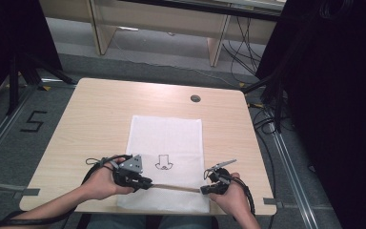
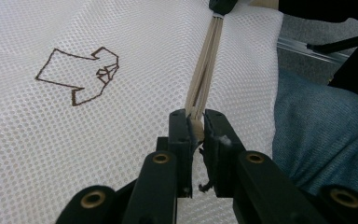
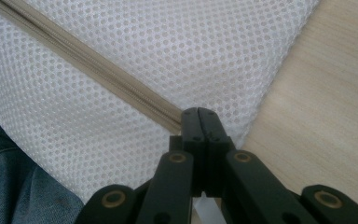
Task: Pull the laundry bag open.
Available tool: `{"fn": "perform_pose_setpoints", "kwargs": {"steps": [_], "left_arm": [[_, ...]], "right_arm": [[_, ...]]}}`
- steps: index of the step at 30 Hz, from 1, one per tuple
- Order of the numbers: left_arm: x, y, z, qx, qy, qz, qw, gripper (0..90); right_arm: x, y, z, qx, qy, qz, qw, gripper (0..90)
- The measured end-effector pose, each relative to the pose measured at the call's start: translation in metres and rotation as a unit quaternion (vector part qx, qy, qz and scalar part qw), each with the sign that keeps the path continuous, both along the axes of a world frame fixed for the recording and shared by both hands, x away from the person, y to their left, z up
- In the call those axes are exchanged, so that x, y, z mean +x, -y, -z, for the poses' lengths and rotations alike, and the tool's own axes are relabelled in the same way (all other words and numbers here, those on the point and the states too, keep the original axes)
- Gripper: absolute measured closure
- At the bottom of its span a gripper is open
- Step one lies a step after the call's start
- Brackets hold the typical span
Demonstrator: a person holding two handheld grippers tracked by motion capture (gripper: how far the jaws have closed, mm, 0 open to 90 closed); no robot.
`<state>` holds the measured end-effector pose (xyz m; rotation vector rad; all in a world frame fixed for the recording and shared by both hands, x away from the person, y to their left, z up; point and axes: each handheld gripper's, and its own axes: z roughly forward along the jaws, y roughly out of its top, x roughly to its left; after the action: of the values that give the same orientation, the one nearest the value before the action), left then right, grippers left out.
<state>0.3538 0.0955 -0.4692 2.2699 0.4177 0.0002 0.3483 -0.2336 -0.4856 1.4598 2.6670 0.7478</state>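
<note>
Both tongs, left [image 1: 145, 182] and right [image 1: 205, 189], pinch the bag's [image 1: 167, 138] zipper [image 1: 174, 187] ends, closed but for a gap at the left.

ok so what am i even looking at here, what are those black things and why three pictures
A person sits at a wooden table, a hand-held gripper in each hand: black two-jaw clamps. One picture comes from a camera above the table; the other two from cameras riding on each clamp, looking along its jaws. On the table lies a white mesh bag with a small shirt drawing. A beige zipper runs across it. The left hand-held gripper is shut on one end of the zipper, and the right hand-held gripper on the other.
</note>
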Motion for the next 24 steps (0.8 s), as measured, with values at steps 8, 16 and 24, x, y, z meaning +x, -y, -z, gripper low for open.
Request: {"fn": "perform_pose_setpoints", "kwargs": {"steps": [8,16,24], "left_arm": [[-0.0006,-0.0022,0.0017,-0.006,-0.003,-0.007,1.0000,81.4],[-0.0009,-0.0079,0.0039,-0.012,-0.011,-0.010,0.9998,81.4],[-0.0016,-0.0100,0.0042,-0.009,-0.005,-0.012,0.9999,81.4]], "right_arm": [[-0.0001,0.0003,0.0004,0.002,-0.001,0.000,1.0000,90.0],[-0.0002,0.0008,0.0006,0.003,-0.001,0.000,1.0000,90.0],[-0.0001,0.0005,0.0006,0.003,-0.001,0.001,1.0000,90.0]]}}
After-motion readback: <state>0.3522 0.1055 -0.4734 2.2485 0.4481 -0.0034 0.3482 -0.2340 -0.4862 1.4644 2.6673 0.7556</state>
